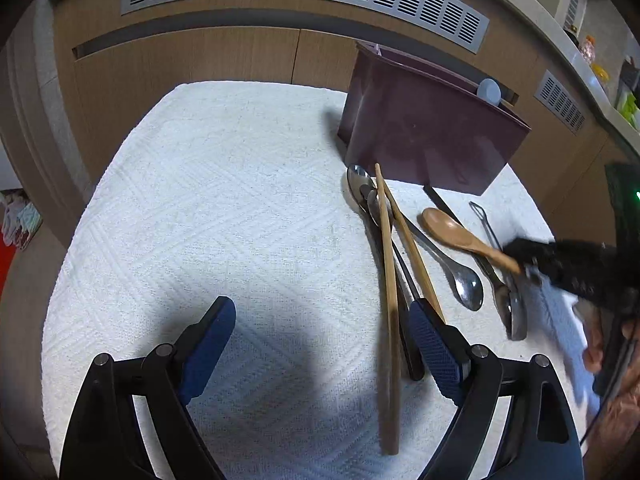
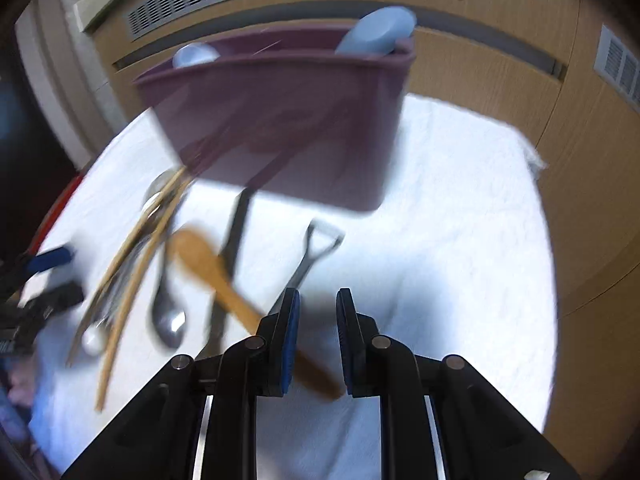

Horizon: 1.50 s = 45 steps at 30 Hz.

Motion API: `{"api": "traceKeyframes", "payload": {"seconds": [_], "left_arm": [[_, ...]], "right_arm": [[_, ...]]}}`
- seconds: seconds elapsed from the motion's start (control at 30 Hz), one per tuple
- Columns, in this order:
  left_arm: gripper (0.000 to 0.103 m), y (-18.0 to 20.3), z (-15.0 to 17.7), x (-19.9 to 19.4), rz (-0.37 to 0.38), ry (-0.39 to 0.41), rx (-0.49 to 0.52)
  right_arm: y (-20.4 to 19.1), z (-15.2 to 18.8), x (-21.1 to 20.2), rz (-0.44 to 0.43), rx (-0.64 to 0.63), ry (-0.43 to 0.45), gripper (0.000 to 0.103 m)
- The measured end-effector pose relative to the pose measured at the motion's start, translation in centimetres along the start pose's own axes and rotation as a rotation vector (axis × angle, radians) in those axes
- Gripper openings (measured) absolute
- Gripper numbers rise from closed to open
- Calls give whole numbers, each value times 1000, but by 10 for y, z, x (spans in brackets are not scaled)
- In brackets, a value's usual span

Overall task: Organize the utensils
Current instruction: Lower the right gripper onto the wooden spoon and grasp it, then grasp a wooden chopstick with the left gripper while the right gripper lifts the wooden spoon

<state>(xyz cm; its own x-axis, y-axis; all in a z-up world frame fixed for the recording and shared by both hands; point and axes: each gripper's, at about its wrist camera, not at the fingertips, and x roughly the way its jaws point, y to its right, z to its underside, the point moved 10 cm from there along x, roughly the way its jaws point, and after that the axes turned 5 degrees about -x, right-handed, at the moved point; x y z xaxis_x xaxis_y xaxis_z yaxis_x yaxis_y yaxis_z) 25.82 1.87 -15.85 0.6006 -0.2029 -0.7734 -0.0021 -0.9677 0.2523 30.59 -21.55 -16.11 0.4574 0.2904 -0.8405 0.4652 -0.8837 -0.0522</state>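
A purple utensil holder (image 1: 432, 128) stands on a white towel (image 1: 224, 216). In front of it lie wooden chopsticks (image 1: 388, 280), metal spoons (image 1: 466, 280), a black-handled utensil (image 1: 440, 200) and a wooden spoon (image 1: 448, 228). My left gripper (image 1: 320, 320) is open above the towel, its right finger by the chopsticks. My right gripper (image 2: 318, 308) has its jaws narrowly apart around the wooden spoon's (image 2: 200, 260) handle; the view is blurred. It also shows at the spoon handle in the left wrist view (image 1: 532, 260).
Two pale blue items (image 2: 380, 32) stick out of the holder (image 2: 280, 120). A metal slotted utensil (image 2: 316, 248) lies ahead of the right gripper. Wooden cabinet fronts (image 1: 192, 64) with vent grilles stand behind the towel.
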Motion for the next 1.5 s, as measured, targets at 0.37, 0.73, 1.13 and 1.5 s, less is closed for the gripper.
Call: {"api": "traceKeyframes", "payload": {"seconds": [0.37, 0.73, 1.13, 1.5], "left_arm": [[89, -1, 0, -4, -14, 2, -5], [89, -6, -3, -14, -33, 37, -1], [89, 17, -5, -5, 25, 7, 43], [27, 50, -24, 35, 52, -121, 149]], "right_arm": [[-66, -5, -24, -81, -140, 84, 21], [-73, -40, 32, 24, -159, 0, 37], [-46, -36, -6, 46, -100, 77, 26], [-21, -5, -63, 96, -8, 196, 26]]}}
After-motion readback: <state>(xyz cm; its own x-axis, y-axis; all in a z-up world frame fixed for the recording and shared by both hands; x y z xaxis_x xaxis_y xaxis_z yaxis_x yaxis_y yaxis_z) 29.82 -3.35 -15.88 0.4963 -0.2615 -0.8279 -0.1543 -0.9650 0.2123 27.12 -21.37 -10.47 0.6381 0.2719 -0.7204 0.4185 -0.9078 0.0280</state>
